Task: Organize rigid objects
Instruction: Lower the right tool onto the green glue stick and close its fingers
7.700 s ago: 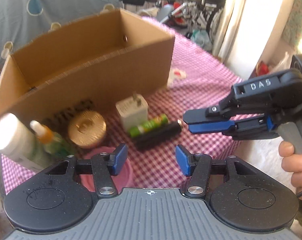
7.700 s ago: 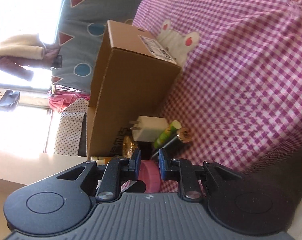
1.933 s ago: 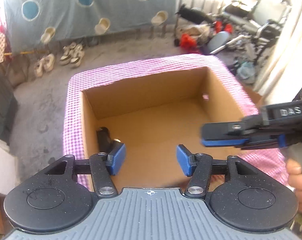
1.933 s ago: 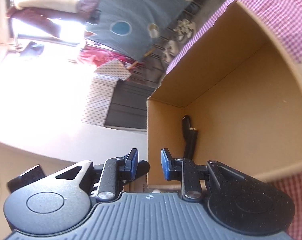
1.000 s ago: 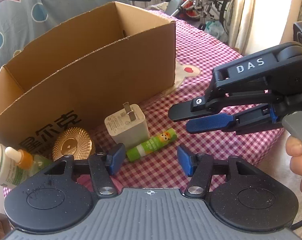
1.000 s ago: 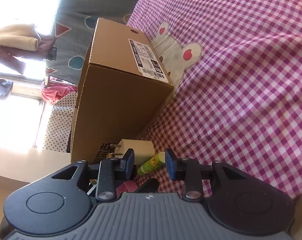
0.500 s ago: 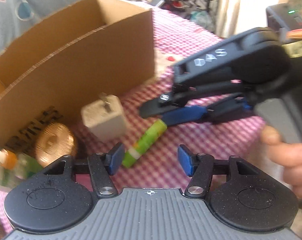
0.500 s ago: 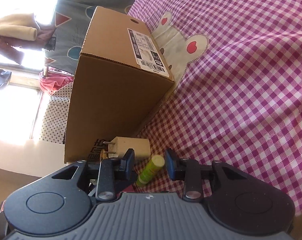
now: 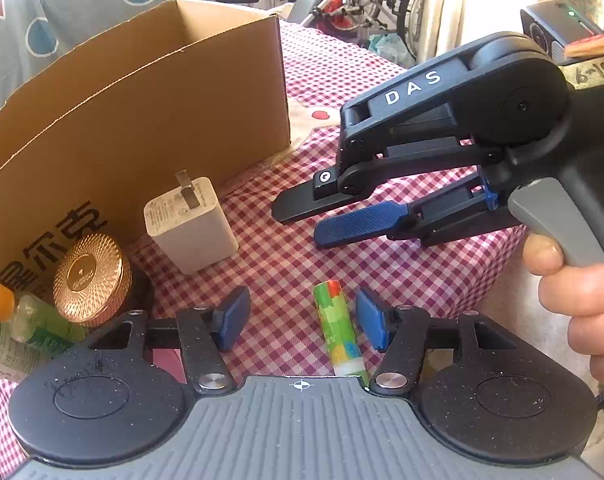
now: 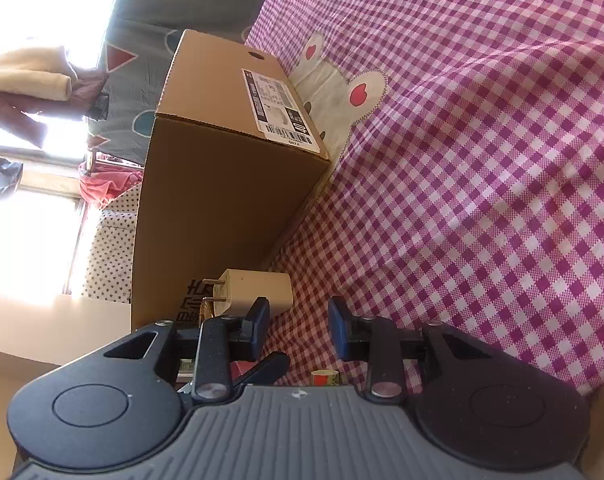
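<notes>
**Item in hand:** green cylindrical glue stick with red cap (image 9: 336, 328), lying flat on the counter covered by a magenta-and-white checked cloth (image 9: 382, 272), cap pointing away from the left tool (image 9: 302, 320). It sits between that tool's blue pads, close to the right-side pad (image 9: 372, 322) and well off the other; neither pad touches it. Left tool: spread, empty.

**Right tool** (image 9: 326, 220): held in a hand (image 9: 574, 280) above the cloth beyond the stick, pads only narrowly apart, nothing between them.

**Destination (judged):** open brown cardboard box (image 9: 142, 112), standing on the counter behind the items.

**Neighbours:** white plug-in charger block (image 9: 190, 224), round gold-lidded jar (image 9: 88, 278), clear dropper bottle with orange collar (image 9: 6, 320), all against the box front.

**Handling note:** shift the left tool sideways until the stick is centred, lower so the pads meet its barrel at mid-length, then close squarely. An off-centre squeeze would likely roll the smooth tube away. Lift clear of the box wall before releasing.
</notes>
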`<state>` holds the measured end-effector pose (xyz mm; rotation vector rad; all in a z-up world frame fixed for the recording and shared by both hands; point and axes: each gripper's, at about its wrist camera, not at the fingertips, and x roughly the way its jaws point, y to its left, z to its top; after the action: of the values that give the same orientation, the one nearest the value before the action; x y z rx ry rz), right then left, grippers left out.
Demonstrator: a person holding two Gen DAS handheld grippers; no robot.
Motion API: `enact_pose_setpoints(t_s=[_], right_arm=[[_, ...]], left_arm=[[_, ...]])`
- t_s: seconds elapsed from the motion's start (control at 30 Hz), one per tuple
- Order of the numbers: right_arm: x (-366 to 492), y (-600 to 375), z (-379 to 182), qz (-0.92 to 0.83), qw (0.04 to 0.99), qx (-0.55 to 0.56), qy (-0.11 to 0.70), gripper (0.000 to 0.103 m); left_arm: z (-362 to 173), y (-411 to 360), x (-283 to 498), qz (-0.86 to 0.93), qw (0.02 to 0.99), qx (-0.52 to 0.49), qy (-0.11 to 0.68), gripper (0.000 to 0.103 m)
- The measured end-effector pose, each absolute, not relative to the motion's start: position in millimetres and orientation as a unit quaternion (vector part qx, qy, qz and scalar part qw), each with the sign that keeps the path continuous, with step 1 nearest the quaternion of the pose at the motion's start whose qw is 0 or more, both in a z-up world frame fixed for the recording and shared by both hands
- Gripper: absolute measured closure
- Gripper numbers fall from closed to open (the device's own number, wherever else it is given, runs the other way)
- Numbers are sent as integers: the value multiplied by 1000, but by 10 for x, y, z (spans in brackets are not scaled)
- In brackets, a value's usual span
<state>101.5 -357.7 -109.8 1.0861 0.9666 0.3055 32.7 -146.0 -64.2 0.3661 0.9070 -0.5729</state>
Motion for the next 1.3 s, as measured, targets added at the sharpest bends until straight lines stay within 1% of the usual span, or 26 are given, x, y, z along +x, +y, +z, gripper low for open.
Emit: enact_pose_setpoints(t_s=[0.1, 0.17, 0.2, 0.23, 0.27, 0.33, 0.43, 0.7, 0.8, 0.9, 0.97, 1.23, 1.3], right_arm=[[983, -3571, -1051, 137, 740, 486, 444, 67], [960, -3578, -1019, 137, 742, 484, 444, 67], [960, -3578, -1019, 137, 742, 484, 444, 67], [927, -3576, -986, 138, 743, 480, 445, 67], [907, -3574, -966, 138, 745, 479, 444, 67], [882, -3571, -942, 137, 745, 478, 444, 67], [855, -3582, -914, 132, 747, 480, 441, 67], [853, -3570, -867, 128, 750, 477, 441, 67], [846, -3569, -842, 128, 751, 477, 438, 67], [844, -3575, -828, 129, 753, 479, 433, 67], [825, -3590, -787, 128, 754, 479, 431, 67], [811, -3411, -769, 138, 750, 464, 451, 67], [840, -3325, -818, 136, 747, 461, 460, 67]], left_arm=[[-596, -1424, 324, -268, 845, 173, 430, 48], [-585, -1405, 304, -268, 845, 171, 430, 53], [-587, -1400, 316, -268, 846, 169, 429, 57], [-591, -1402, 333, -268, 846, 167, 429, 64], [-586, -1396, 324, -268, 847, 166, 428, 72], [-589, -1396, 299, -264, 850, 173, 421, 82], [-593, -1411, 300, -257, 855, 182, 412, 87], [-602, -1316, 496, -244, 864, 157, 411, 88], [-580, -1247, 517, -252, 863, 139, 416, 86], [-560, -1197, 480, -258, 860, 121, 423, 75], [-498, -1172, 503, -260, 859, 110, 428, 72], [-473, -1078, 422, -268, 846, 105, 449, 71], [-507, -1092, 448, -264, 843, 105, 456, 74]])
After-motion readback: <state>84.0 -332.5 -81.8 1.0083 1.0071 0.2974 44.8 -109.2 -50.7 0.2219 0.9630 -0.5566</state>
